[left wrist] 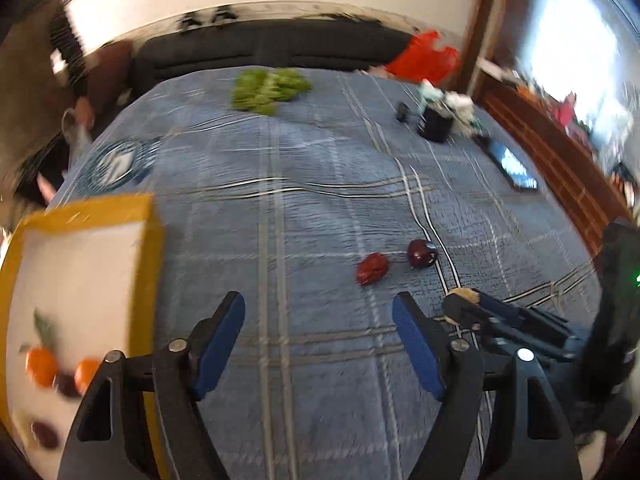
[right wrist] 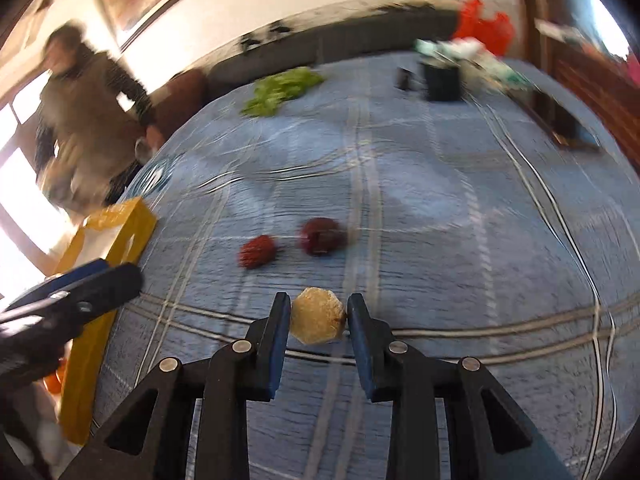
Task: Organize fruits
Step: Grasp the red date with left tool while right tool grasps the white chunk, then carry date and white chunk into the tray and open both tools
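Observation:
My right gripper (right wrist: 319, 318) is shut on a tan, rough round fruit (right wrist: 318, 316) and holds it above the blue checked cloth; it also shows in the left wrist view (left wrist: 460, 300). A red bumpy fruit (right wrist: 257, 251) (left wrist: 373, 268) and a dark red plum (right wrist: 320, 236) (left wrist: 422, 253) lie on the cloth ahead. My left gripper (left wrist: 319, 320) is open and empty beside a yellow-rimmed white box (left wrist: 150, 264) holding two oranges (left wrist: 41, 366) and dark fruits (left wrist: 45, 434). The box also shows at the left of the right wrist view (right wrist: 120, 240).
A bunch of green leaves (left wrist: 270, 88) lies at the far side. A black pot with white flowers (left wrist: 436, 122), a small dark object (left wrist: 402, 112) and a phone (left wrist: 512, 164) are far right. A blue plate (left wrist: 116, 164) is far left. A person (right wrist: 80, 120) stands beyond the table.

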Action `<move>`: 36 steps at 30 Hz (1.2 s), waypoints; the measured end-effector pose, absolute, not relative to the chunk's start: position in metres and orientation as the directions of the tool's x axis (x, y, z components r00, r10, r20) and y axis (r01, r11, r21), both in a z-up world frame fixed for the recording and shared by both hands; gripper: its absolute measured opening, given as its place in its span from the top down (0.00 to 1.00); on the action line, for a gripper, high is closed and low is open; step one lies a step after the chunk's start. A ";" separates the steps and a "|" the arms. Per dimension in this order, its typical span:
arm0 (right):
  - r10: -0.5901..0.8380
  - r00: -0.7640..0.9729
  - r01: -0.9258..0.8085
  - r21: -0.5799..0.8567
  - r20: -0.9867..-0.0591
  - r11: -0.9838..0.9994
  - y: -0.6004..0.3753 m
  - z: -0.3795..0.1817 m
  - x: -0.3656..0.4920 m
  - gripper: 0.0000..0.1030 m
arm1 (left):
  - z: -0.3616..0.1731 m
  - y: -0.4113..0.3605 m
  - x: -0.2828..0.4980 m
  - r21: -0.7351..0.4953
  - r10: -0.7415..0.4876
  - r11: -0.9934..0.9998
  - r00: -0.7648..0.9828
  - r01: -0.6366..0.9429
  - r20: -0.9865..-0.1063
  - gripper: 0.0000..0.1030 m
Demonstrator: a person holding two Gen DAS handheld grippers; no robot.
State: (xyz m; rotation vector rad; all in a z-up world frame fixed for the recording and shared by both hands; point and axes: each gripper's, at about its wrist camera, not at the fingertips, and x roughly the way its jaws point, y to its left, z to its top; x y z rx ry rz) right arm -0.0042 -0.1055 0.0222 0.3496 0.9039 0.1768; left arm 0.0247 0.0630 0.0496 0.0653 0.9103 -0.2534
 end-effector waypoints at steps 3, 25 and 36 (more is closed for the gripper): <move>0.320 0.612 0.034 0.428 -0.723 0.903 -0.121 0.020 0.000 0.69 | 0.040 0.042 0.037 -0.019 -0.200 0.952 0.574 0.306 -0.794 0.41; 0.295 0.629 0.047 0.414 -0.719 0.909 -0.122 0.024 -0.001 0.68 | 0.015 0.025 0.048 -0.040 -0.233 0.938 0.539 0.345 -0.809 0.82; 0.293 0.656 0.008 0.394 -0.696 0.919 -0.113 0.030 -0.004 0.68 | 0.071 0.093 -0.011 -0.101 -0.215 0.972 0.638 0.211 -0.739 0.82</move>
